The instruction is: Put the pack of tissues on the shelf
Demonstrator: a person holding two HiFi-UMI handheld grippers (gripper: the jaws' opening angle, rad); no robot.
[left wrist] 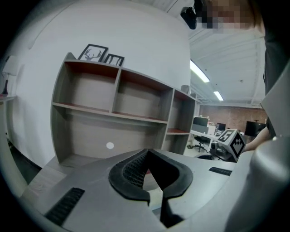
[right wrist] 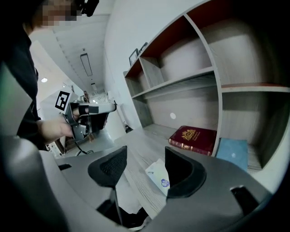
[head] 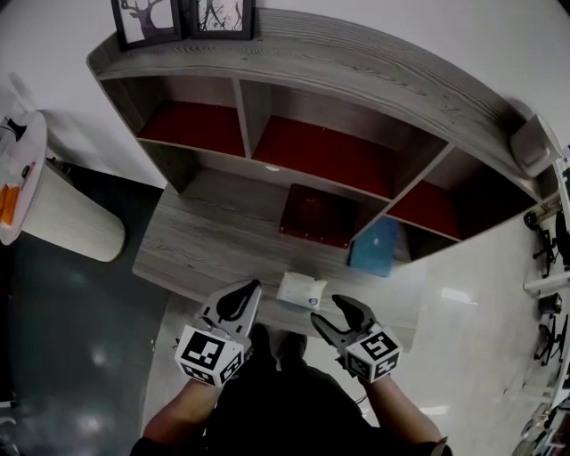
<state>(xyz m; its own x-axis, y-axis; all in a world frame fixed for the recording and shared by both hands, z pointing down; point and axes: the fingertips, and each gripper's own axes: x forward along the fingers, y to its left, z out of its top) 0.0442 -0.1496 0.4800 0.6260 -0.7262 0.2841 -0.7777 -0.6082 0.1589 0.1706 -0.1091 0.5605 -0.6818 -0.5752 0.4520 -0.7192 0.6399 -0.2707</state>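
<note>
The pack of tissues [head: 301,289] is white with a small blue print and lies flat near the front edge of the grey wooden desk [head: 200,239]. In the right gripper view the pack [right wrist: 158,176] lies just beyond the two pads. My right gripper [head: 331,313] [right wrist: 146,158] is open and empty, a little to the right of the pack and short of it. My left gripper [head: 251,289] [left wrist: 146,152] hovers at the pack's left side with its tips together and nothing in them. The shelf [head: 338,156] with red-backed compartments rises behind the desk.
A dark red book [head: 319,215] [right wrist: 194,138] lies flat at the back of the desk. A blue flat item [head: 374,247] [right wrist: 233,154] lies to its right under the lower shelf. Two framed pictures [head: 147,20] stand on top. A pale round stand [head: 71,223] is at the left.
</note>
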